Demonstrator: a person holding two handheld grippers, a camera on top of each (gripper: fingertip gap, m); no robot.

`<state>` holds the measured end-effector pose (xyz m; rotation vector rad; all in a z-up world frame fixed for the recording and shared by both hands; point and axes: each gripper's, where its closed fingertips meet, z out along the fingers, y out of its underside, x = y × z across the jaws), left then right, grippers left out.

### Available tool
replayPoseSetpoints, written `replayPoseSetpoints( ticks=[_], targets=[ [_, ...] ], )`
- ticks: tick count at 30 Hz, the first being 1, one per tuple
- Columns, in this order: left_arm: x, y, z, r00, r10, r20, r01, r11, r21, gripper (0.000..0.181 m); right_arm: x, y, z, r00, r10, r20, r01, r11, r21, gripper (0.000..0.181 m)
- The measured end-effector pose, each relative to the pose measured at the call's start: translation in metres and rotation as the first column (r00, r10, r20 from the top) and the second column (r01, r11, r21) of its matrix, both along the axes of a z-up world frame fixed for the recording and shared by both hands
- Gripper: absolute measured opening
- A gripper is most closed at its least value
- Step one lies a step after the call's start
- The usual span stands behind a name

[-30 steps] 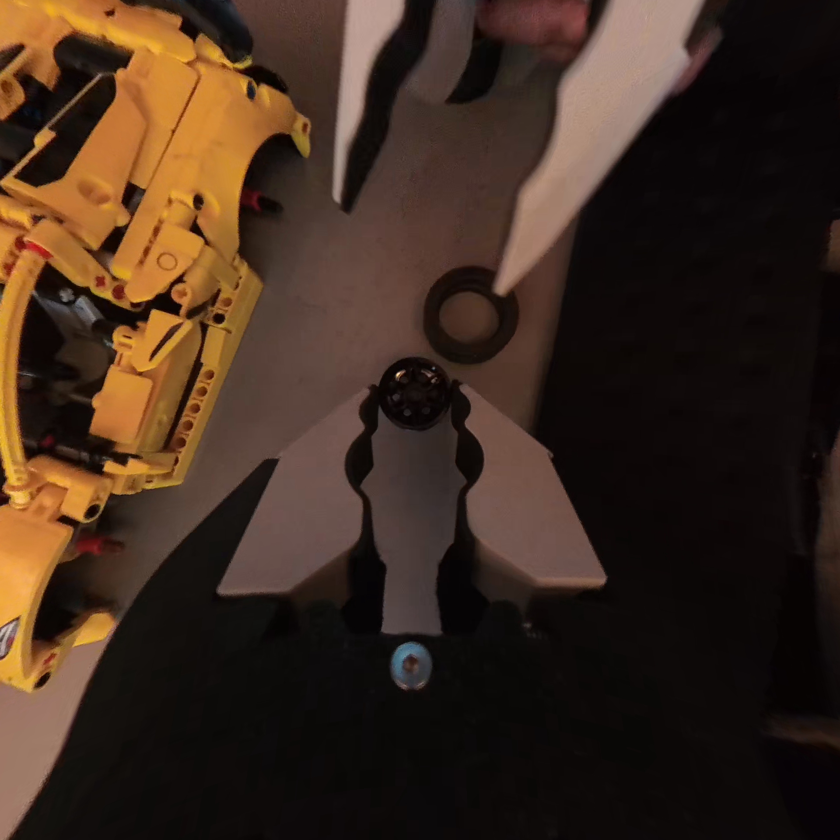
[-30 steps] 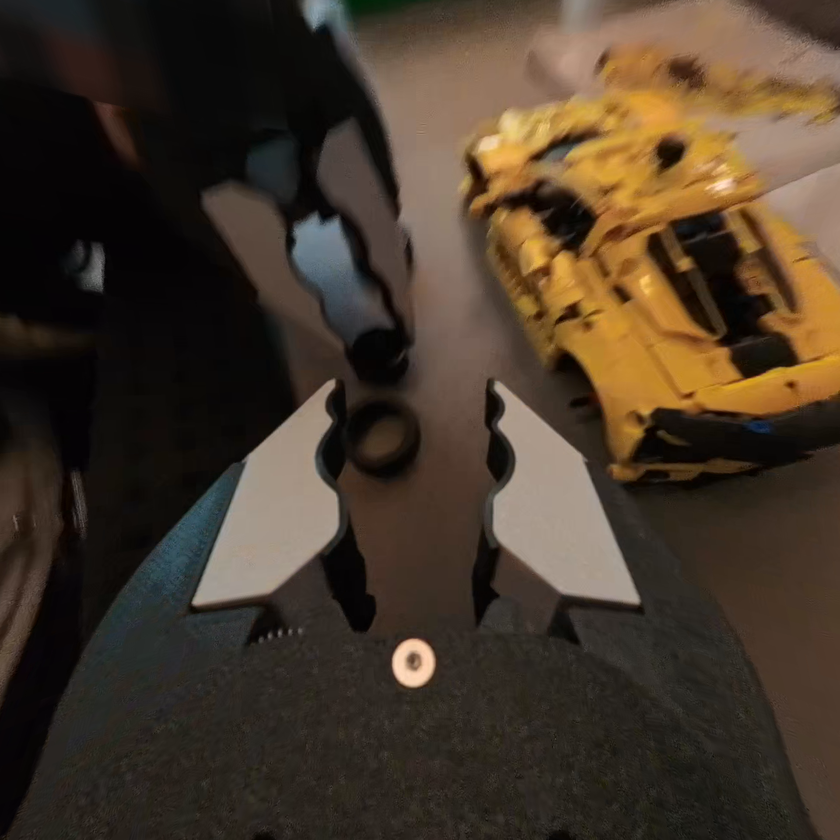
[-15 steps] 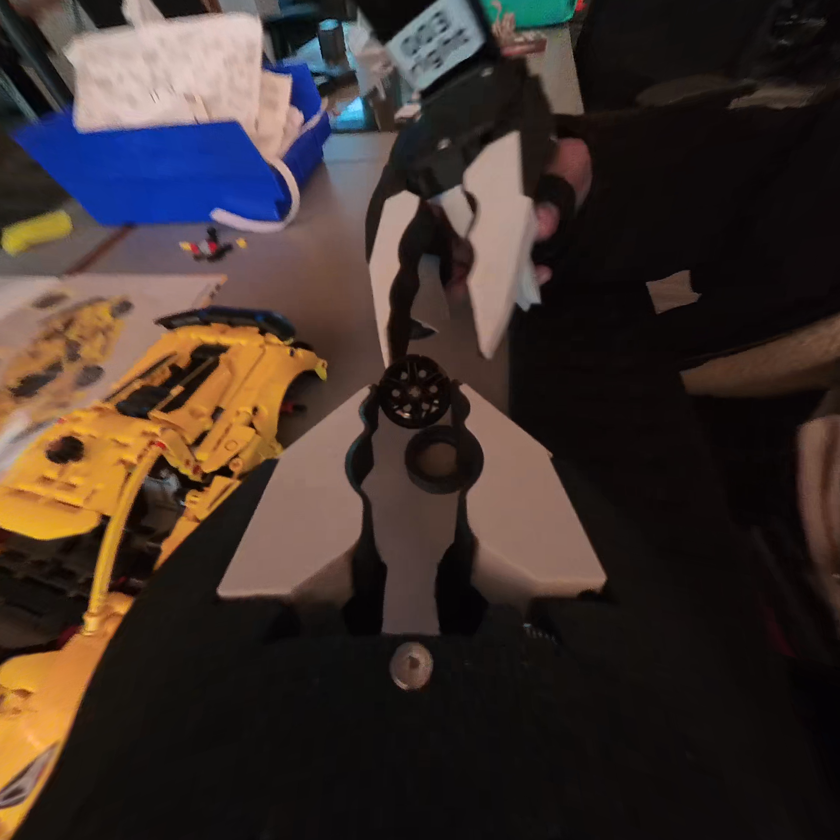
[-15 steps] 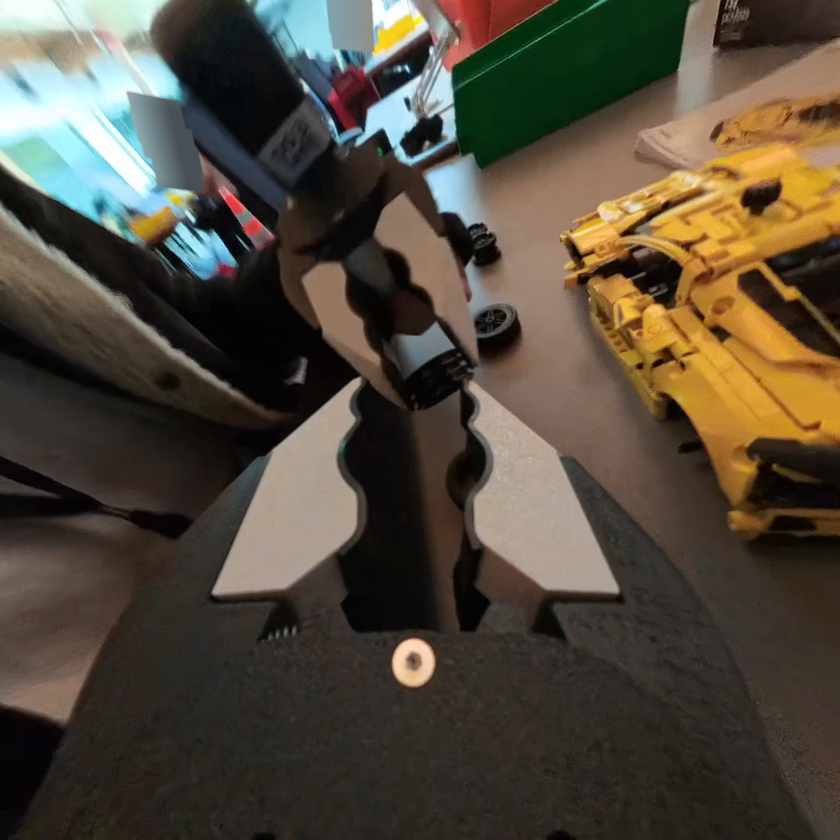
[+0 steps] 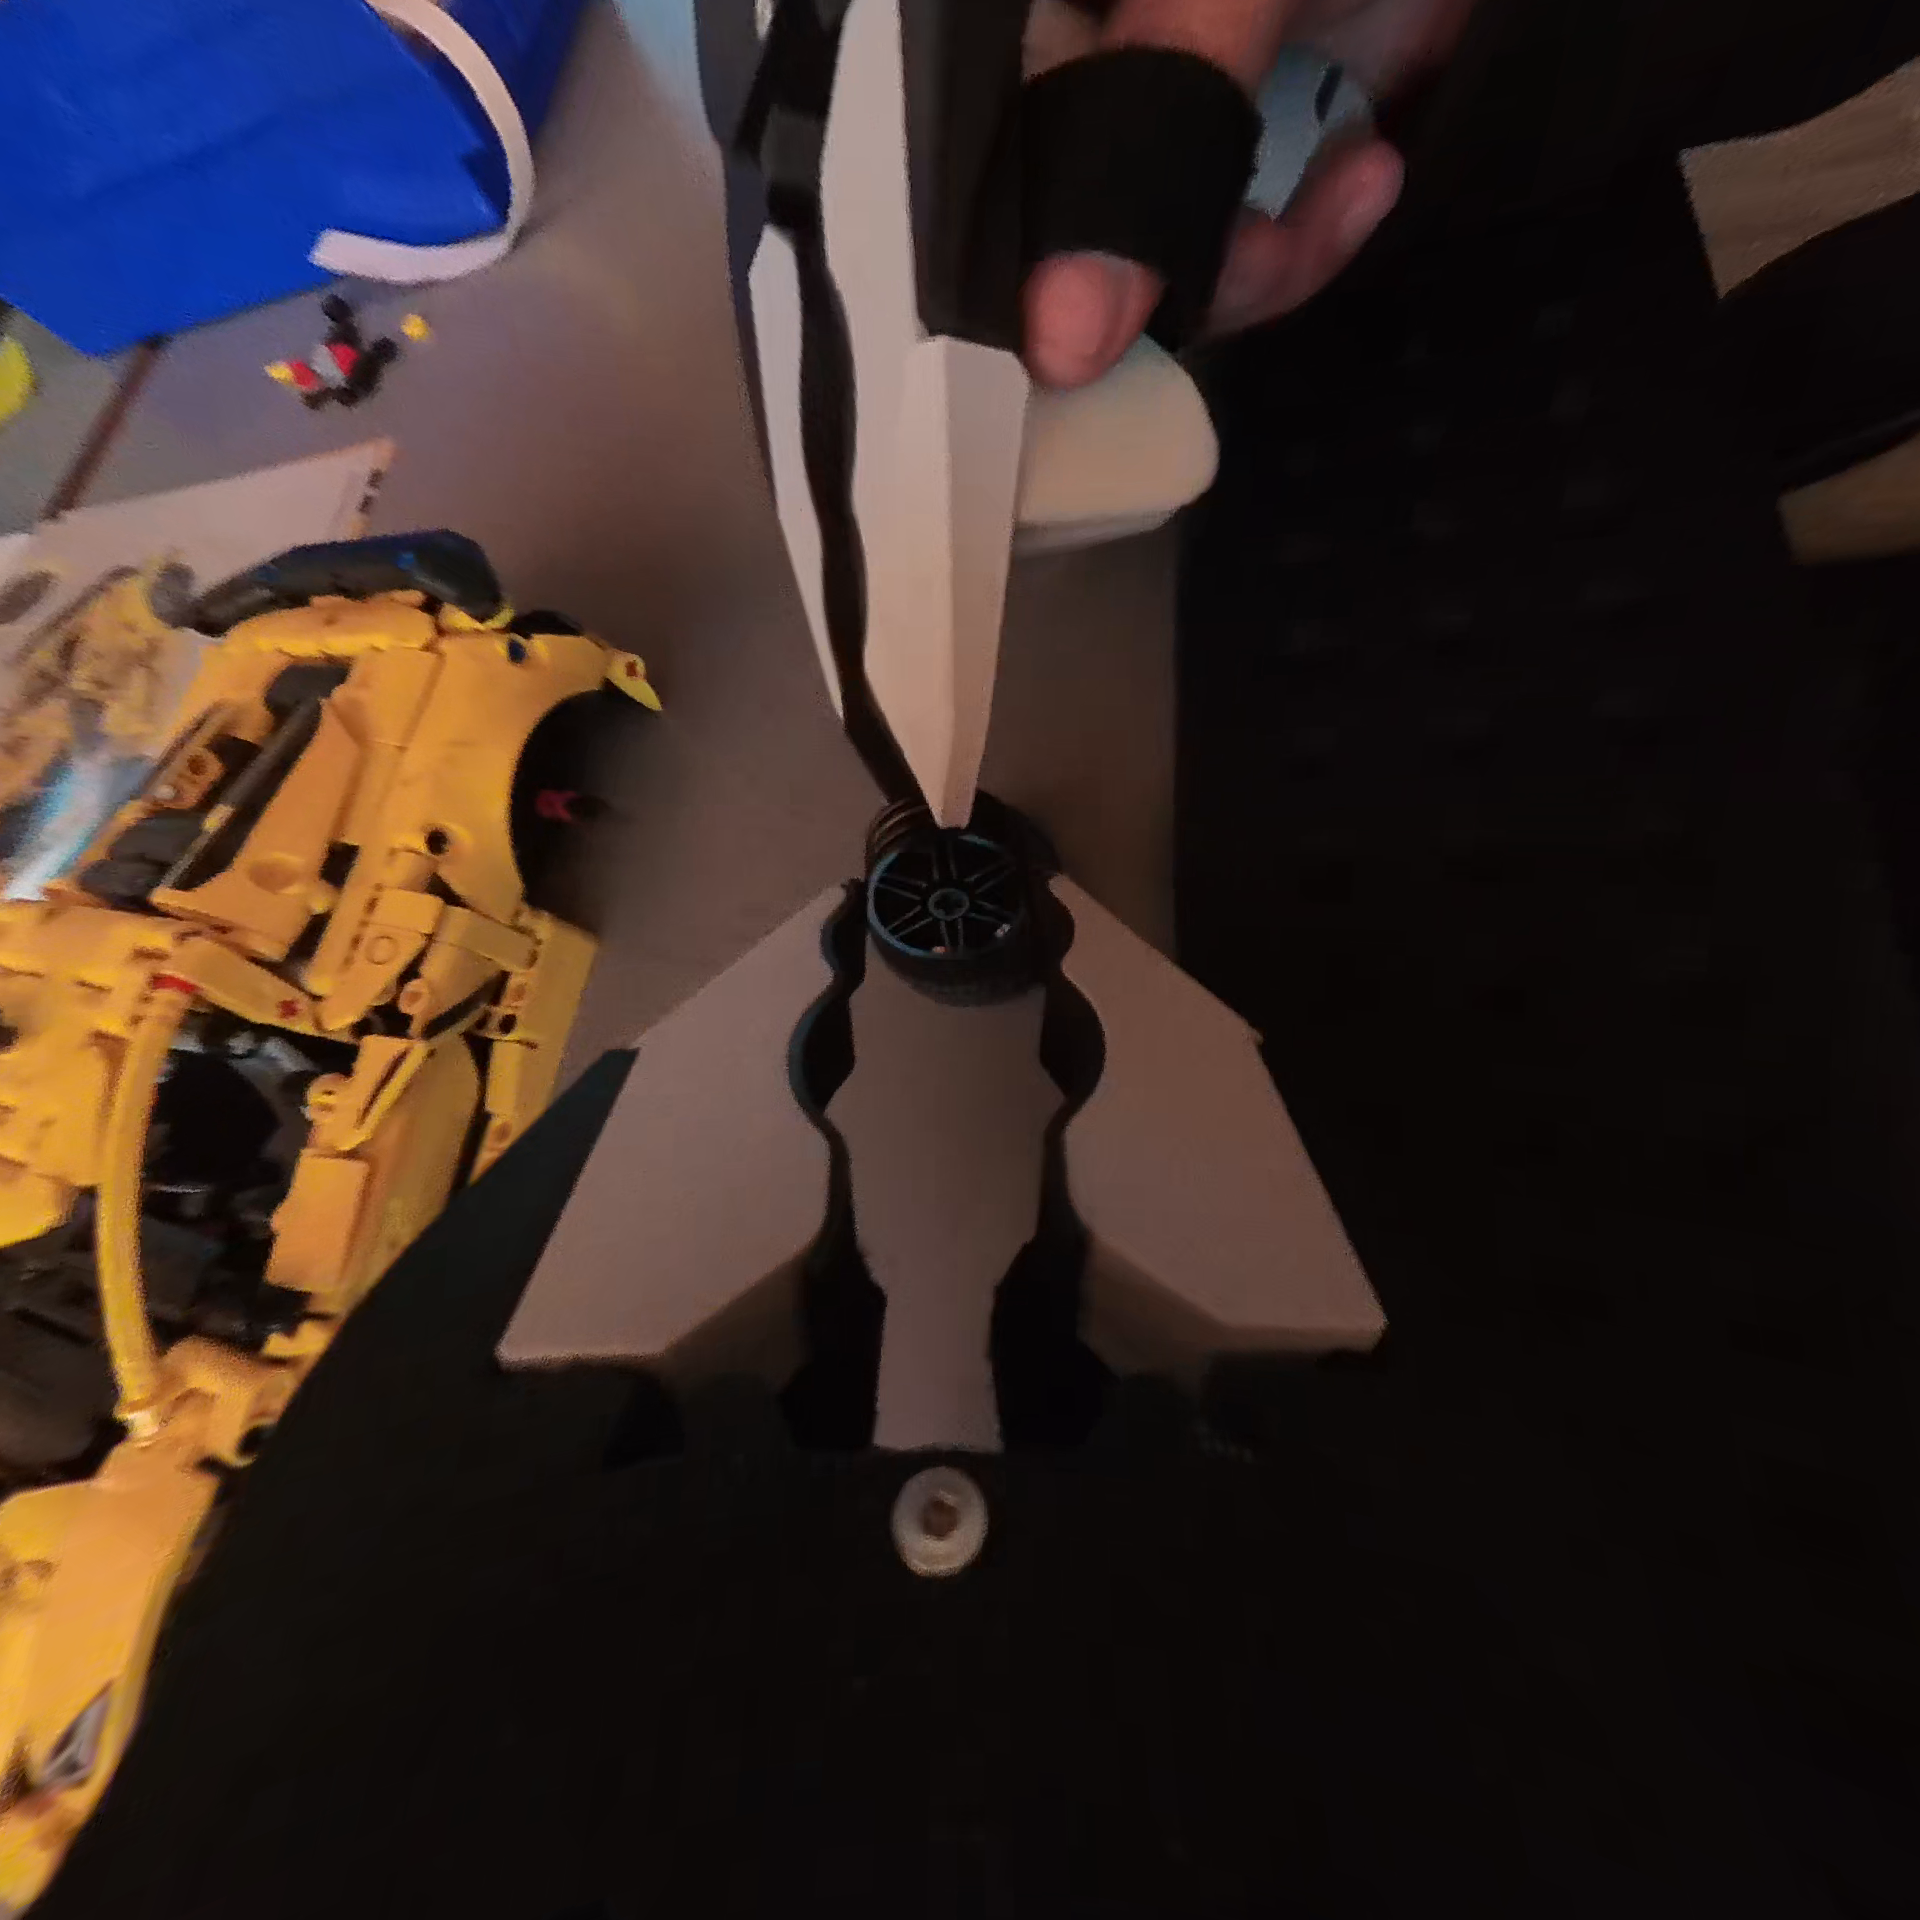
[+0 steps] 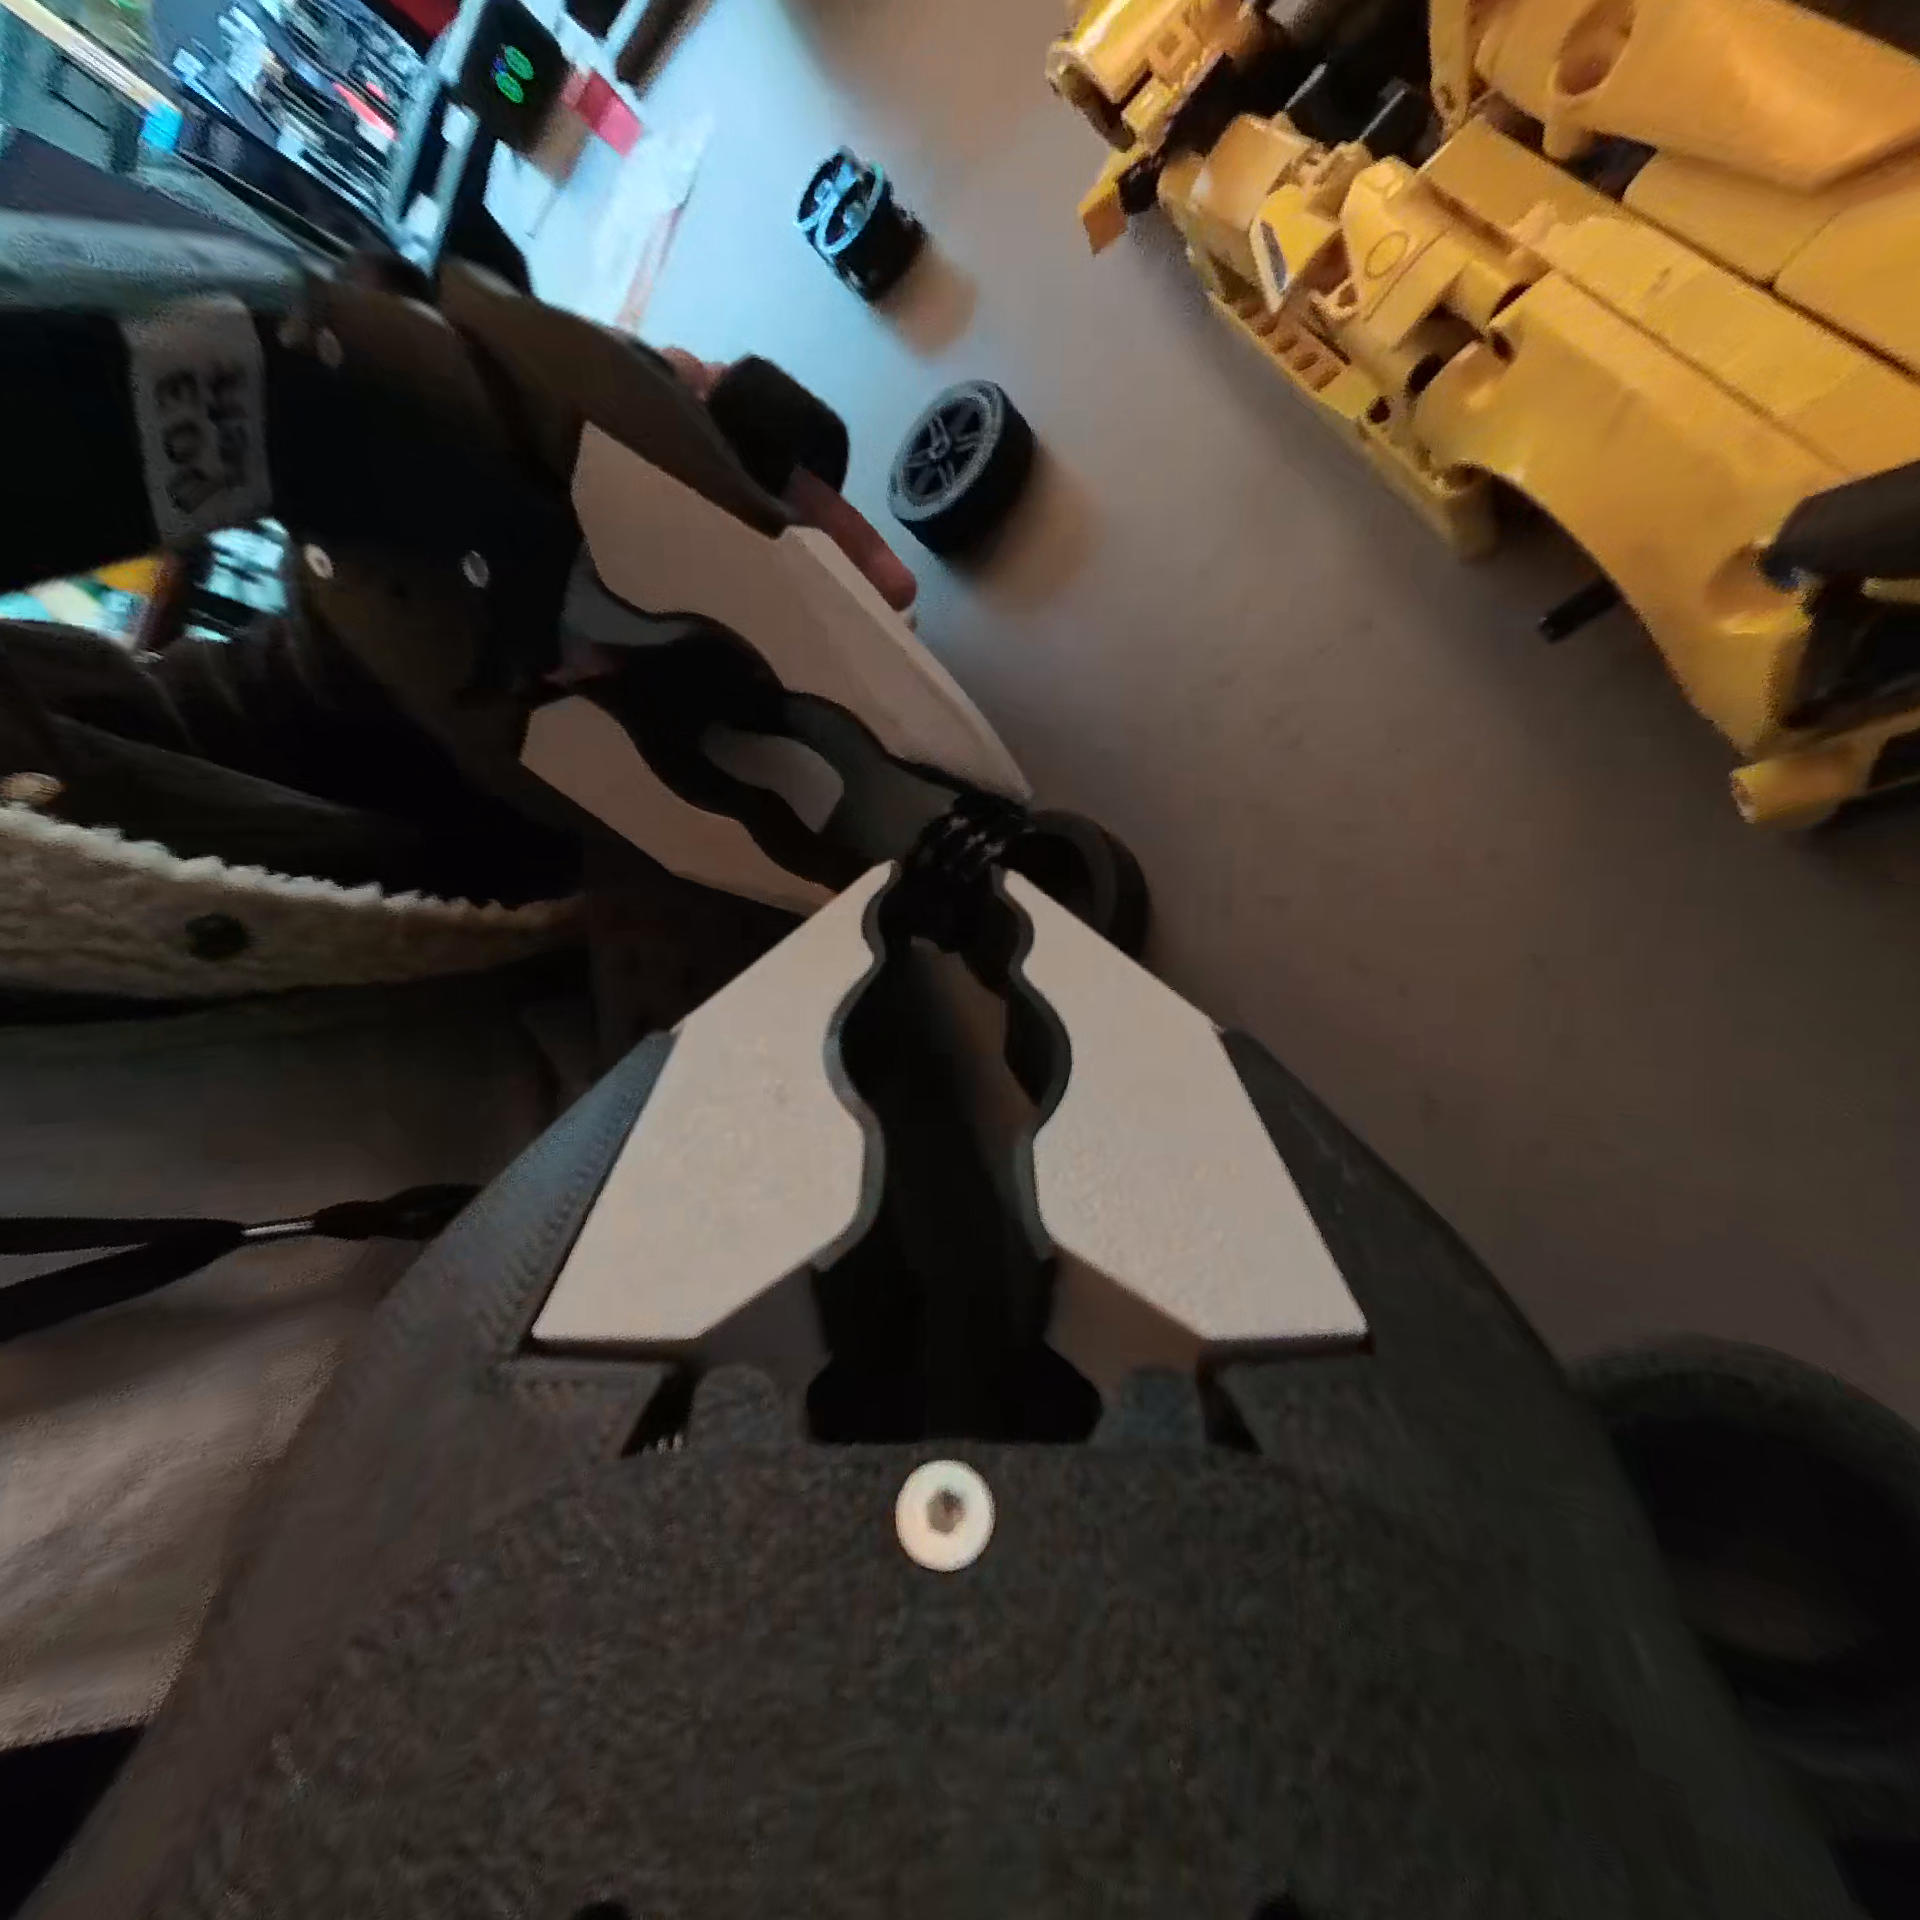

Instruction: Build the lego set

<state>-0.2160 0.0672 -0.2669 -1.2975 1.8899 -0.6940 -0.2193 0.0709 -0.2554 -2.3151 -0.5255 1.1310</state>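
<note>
My left gripper is shut on a black spoked wheel rim, held at its fingertips above the table. A black rubber tyre sits partly around the rim. My right gripper is shut on the tyre at its edge and meets the rim tip to tip. In the left wrist view the right gripper comes down from above onto the wheel. The left gripper also shows in the right wrist view. The yellow lego car lies to the left; its wheel arch is empty.
Two assembled wheels stand on the grey table beside the car. Another black tyre lies near my right gripper. A blue bag, a booklet and small loose pieces lie farther back.
The right gripper closed on the loose tyre, lifted it off the table and brought it against the rim. The left gripper kept hold of the rim and tilted up.
</note>
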Motion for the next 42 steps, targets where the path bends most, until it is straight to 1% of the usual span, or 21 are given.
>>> replayPoseSetpoints(
  ticks=[4, 7, 9, 12, 13, 16, 19, 22, 25, 27, 29, 32, 35, 38, 42],
  targets=[
    [0.002, 0.001, -0.006, 0.999, 0.003, -0.037, -0.005, 0.997, -0.077, 0.033, 0.005, 0.006, -0.004, 0.993, -0.032, 0.11, 0.026, 0.998, 0.056, 0.015],
    [0.003, 0.0, -0.007, 0.999, 0.005, -0.042, -0.009, 0.993, -0.114, 0.033, 0.005, 0.008, 0.0, 0.992, -0.044, 0.115, 0.035, 0.996, 0.08, 0.015],
    [0.003, -0.001, -0.007, 0.999, -0.001, -0.044, -0.005, 0.991, -0.137, 0.032, 0.003, 0.006, -0.002, 0.987, -0.023, 0.156, 0.01, 0.996, 0.088, 0.014],
    [0.003, -0.001, -0.008, 0.999, 0.004, -0.05, -0.012, 0.987, -0.163, 0.033, 0.005, 0.006, -0.012, 0.967, -0.021, 0.253, -0.007, 0.994, 0.111, 0.007],
    [0.003, -0.001, -0.008, 0.999, 0.003, -0.051, -0.012, 0.986, -0.169, 0.033, 0.006, 0.006, -0.015, 0.961, -0.019, 0.274, -0.012, 0.994, 0.109, 0.008],
    [0.003, -0.001, -0.008, 0.999, 0.003, -0.047, -0.011, 0.985, -0.174, 0.033, 0.006, 0.006, -0.015, 0.954, -0.024, 0.299, -0.017, 0.991, 0.132, 0.007],
    [0.002, -0.001, -0.009, 0.999, 0.009, -0.044, -0.019, 0.973, -0.229, 0.033, 0.006, 0.007, -0.016, 0.939, -0.023, 0.344, -0.028, 0.989, 0.143, 0.007],
    [0.002, -0.001, -0.01, 0.999, 0.009, -0.046, -0.021, 0.963, -0.27, 0.033, 0.006, 0.007, -0.017, 0.909, -0.016, 0.416, -0.055, 0.986, 0.159, 0.007],
    [0.002, -0.001, -0.01, 0.999, 0.008, -0.039, -0.018, 0.959, -0.281, 0.033, 0.006, 0.007, -0.016, 0.91, 0.002, 0.414, -0.067, 0.988, 0.141, 0.006],
    [0.002, -0.001, -0.01, 0.999, 0.008, -0.035, -0.017, 0.96, -0.28, 0.033, 0.005, 0.008, -0.009, 0.932, 0.003, 0.361, -0.057, 0.989, 0.139, 0.006],
    [0.002, -0.001, -0.01, 0.999, 0.006, -0.034, -0.015, 0.963, -0.269, 0.033, 0.004, 0.011, -0.002, 0.952, -0.01, 0.305, -0.035, 0.989, 0.143, 0.016],
    [0.001, -0.001, -0.01, 0.999, 0.006, -0.032, -0.014, 0.967, -0.255, 0.033, 0.006, 0.015, -0.016, 0.927, 0.008, 0.375, -0.051, 0.993, 0.105, 0.042],
    [0.001, -0.001, -0.01, 1.0, 0.009, -0.029, -0.016, 0.971, -0.24, 0.033, 0.004, 0.018, -0.029, 0.912, 0.044, 0.407, -0.076, 0.995, 0.064, 0.053],
    [0.001, -0.001, -0.01, 0.999, 0.012, -0.031, -0.019, 0.97, -0.243, 0.033, 0.002, 0.016, -0.031, 0.903, 0.091, 0.42, -0.114, 0.993, 0.031, 0.049],
    [0.001, -0.001, -0.01, 0.999, 0.014, -0.031, -0.021, 0.97, -0.241, 0.033, -0.003, 0.011, -0.031, 0.925, 0.122, 0.359, -0.124, 0.992, -0.019, 0.038]
  ],
)
